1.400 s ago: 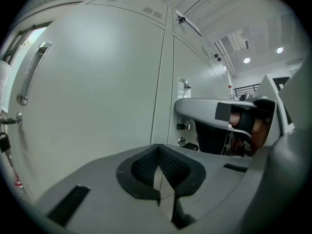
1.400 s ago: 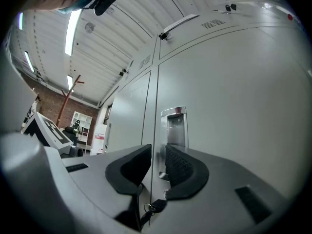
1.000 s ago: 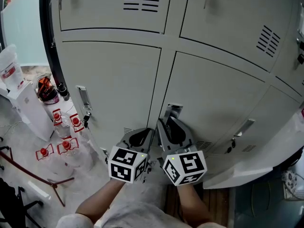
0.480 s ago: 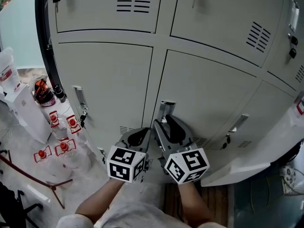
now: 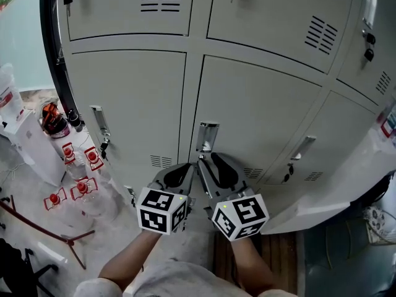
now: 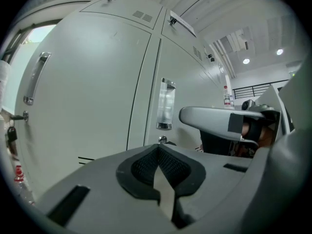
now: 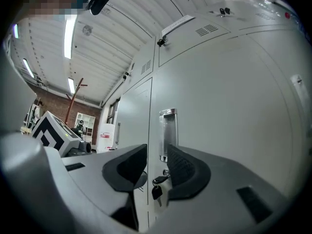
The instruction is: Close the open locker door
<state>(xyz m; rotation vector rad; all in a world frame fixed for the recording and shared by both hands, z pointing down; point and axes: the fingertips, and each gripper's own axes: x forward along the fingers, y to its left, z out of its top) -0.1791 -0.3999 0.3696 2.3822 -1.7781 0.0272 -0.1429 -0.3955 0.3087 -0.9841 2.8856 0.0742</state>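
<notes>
Left gripper (image 6: pixel 158 152) is pressed shut, empty. Right gripper (image 7: pixel 157 164), jaws apart though just narrowing, frames the key (image 7: pixel 156 191) in the locker door (image 7: pixel 229 111), seemingly without touching it.

Closed locker doors (image 5: pixel 260 104) wall off front; bottles (image 5: pixel 85 189) crowd floor (image 5: pixel 114 231) left of locker handle (image 5: pixel 206 136); white panel (image 5: pixel 322 206) juts right of it.

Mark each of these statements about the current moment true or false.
1. The left gripper has its jaws together. True.
2. The right gripper clamps the locker handle. False: its jaws, which have just narrowed slightly, stand apart and press on nothing.
3. A key hangs below that handle. True.
4. The red-capped bottles stand on the right of the lockers. False: in the head view they stand on the floor at the left.
</notes>
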